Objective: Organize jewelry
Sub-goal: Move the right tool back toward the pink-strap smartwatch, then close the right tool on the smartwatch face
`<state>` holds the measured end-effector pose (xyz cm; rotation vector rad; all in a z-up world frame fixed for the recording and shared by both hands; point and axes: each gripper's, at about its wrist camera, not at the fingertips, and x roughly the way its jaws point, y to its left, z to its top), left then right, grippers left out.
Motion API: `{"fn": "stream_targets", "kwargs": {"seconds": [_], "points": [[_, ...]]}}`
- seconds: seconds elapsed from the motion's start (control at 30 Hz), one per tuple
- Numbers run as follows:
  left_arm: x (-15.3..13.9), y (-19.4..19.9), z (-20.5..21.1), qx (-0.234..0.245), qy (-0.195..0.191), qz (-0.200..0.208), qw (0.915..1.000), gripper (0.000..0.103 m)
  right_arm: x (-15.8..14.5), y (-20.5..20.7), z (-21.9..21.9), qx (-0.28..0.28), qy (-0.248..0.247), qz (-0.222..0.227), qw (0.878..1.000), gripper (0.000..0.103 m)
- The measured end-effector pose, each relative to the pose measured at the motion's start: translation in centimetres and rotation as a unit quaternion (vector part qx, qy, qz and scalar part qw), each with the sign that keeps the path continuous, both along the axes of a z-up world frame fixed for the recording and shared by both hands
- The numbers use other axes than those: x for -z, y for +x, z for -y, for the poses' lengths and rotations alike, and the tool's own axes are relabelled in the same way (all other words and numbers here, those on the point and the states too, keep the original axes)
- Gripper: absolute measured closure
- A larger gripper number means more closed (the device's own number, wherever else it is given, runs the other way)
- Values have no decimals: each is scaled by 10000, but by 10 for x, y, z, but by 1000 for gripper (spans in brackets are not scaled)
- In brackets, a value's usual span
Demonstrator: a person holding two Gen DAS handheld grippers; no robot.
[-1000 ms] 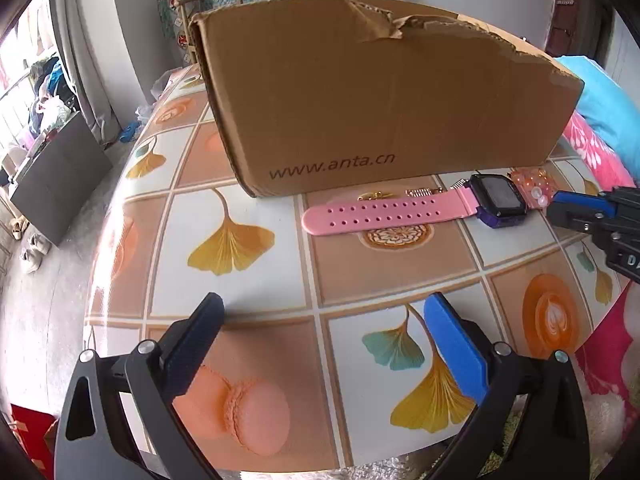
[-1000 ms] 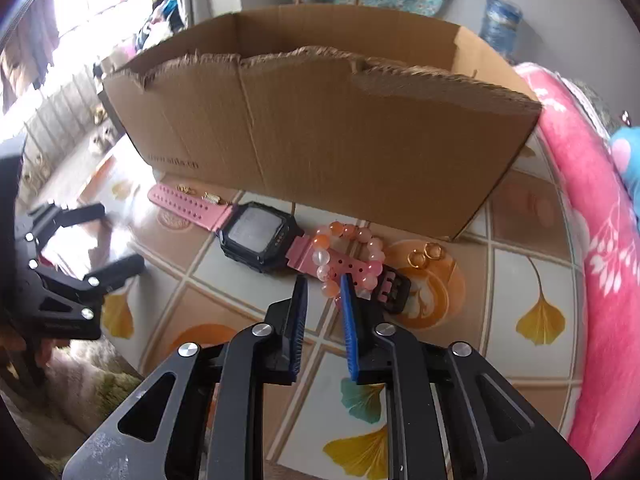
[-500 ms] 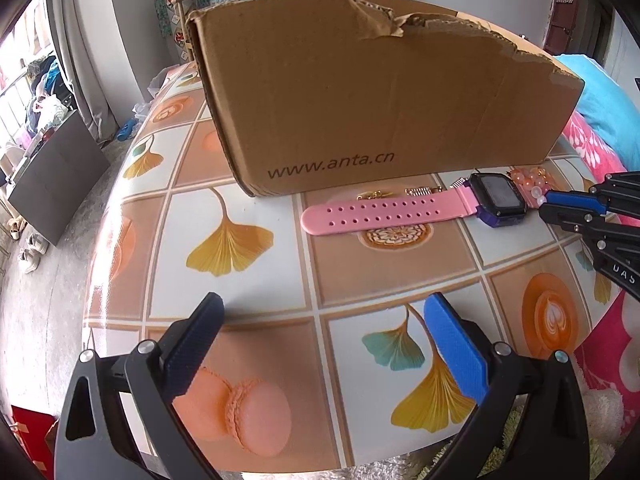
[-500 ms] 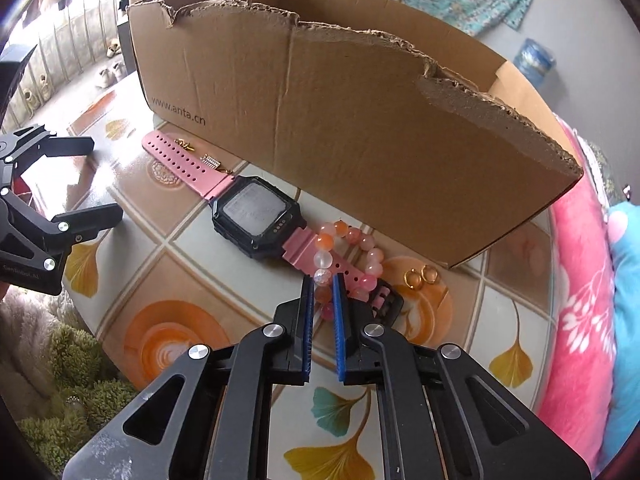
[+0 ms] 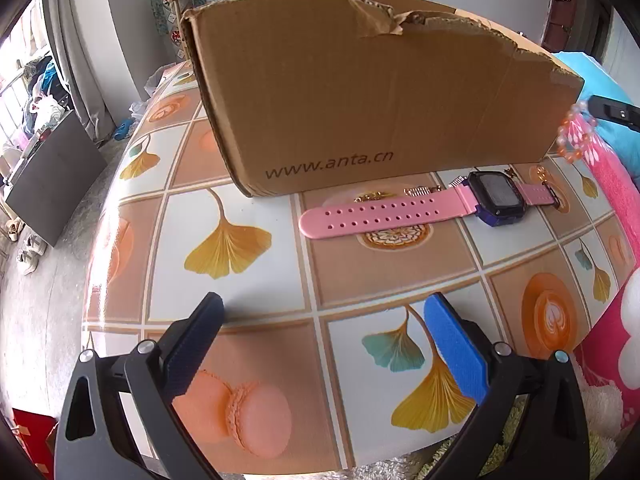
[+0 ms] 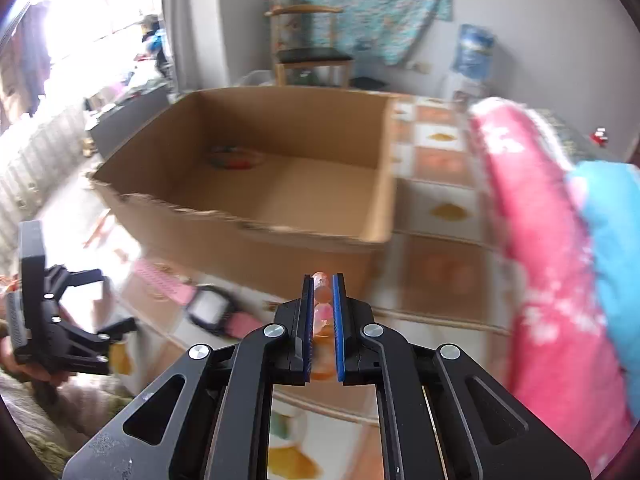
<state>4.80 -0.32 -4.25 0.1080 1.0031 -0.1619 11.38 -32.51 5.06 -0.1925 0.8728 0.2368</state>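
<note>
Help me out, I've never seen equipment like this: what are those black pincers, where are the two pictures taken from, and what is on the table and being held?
No robot here: a person holds a two-finger gripper in each hand, with a camera on each looking along the fingers.

The left camera's picture shows the left gripper open and empty above the patterned table. On the table lie a cardboard box, a pink-strapped watch and some small gold pieces beside it.

The right camera's picture is blurred. The right gripper is shut on a bead bracelet; in the left picture the bracelet dangles in the air by the box's corner. The box is open on top, with something colourful inside, too blurred to name.
</note>
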Motion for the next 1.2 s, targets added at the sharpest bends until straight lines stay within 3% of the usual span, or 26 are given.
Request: {"fn": "stream_targets", "kwargs": {"seconds": [0.13, 0.27, 0.33, 0.4, 0.43, 0.5, 0.53, 0.63, 0.87, 1.2], "points": [[0, 0, 0, -5, -2, 14, 10000, 4, 17, 3, 16, 280, -423, -137, 9986, 96], [0, 0, 0, -7, -2, 34, 10000, 4, 53, -3, 16, 202, -493, -736, 9959, 95], [0, 0, 0, -4, 2, 30, 10000, 4, 58, -8, 15, 220, -492, -892, 9946, 88], [0, 0, 0, -2, 2, 29, 10000, 4, 50, -15, 14, 208, -286, -755, 9965, 72], [0, 0, 0, -1, 2, 29, 10000, 4, 44, -18, 12, 146, -117, -638, 9978, 69], [0, 0, 0, 1, -2, 43, 10000, 4, 39, -20, 4, -127, 222, -651, 9975, 59], [0, -1, 1, 6, -3, 55, 10000, 4, 39, -20, -7, -473, 445, -765, 9950, 57], [0, -1, 1, 13, -9, 84, 10000, 4, 47, -19, -43, -1260, 468, -854, 9872, 57], [0, -2, 1, 12, -9, 84, 10000, 4, 64, -5, -98, -2391, -207, -781, 9676, 56], [0, -2, 1, 22, -14, 116, 9999, 4, 73, 9, -122, -2941, -808, -848, 9486, 55]]}}
